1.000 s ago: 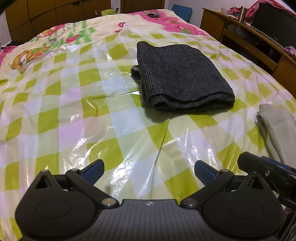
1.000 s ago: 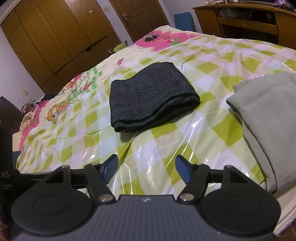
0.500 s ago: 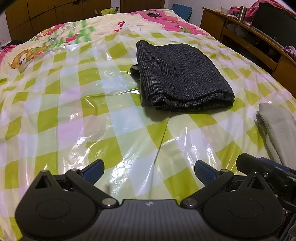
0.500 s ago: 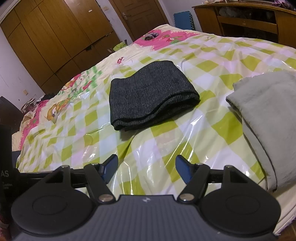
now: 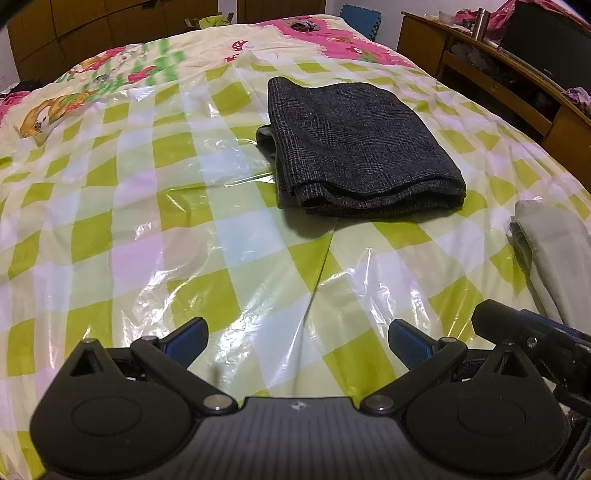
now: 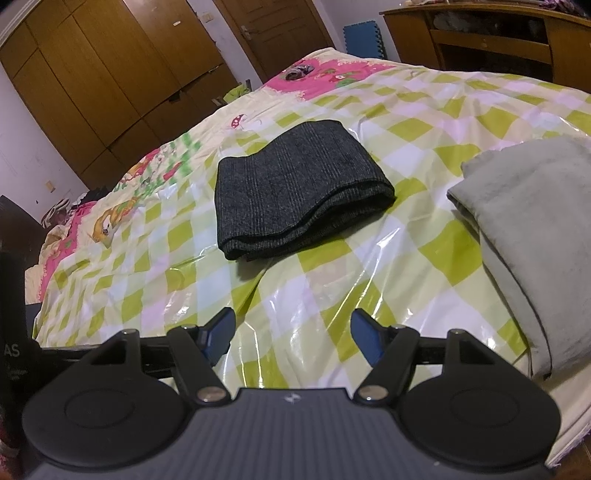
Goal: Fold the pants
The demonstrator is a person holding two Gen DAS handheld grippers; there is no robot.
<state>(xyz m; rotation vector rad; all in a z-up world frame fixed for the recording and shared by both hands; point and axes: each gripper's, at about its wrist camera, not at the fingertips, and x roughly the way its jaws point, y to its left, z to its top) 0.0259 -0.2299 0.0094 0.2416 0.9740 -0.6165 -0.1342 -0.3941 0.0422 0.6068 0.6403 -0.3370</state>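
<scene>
Dark grey pants (image 5: 354, 147) (image 6: 295, 192) lie folded into a compact stack on the green-and-white checked plastic cover (image 5: 207, 229) (image 6: 332, 288) of a bed. A pale grey-green folded garment (image 5: 554, 254) (image 6: 535, 221) rests at the right edge. My left gripper (image 5: 297, 341) hovers over the near part of the cover, well short of the pants, open with nothing between its blue pads. In its own view my right gripper (image 6: 291, 334) is likewise open and empty, near the bed's front. Part of the right gripper (image 5: 532, 339) shows at the lower right of the left wrist view.
A cartoon-print quilt (image 5: 122, 74) covers the far end of the bed. A wooden desk with shelves (image 5: 498, 74) (image 6: 498, 40) runs along the right side. Wooden wardrobes (image 6: 92, 74) and a door (image 6: 273, 29) line the back wall.
</scene>
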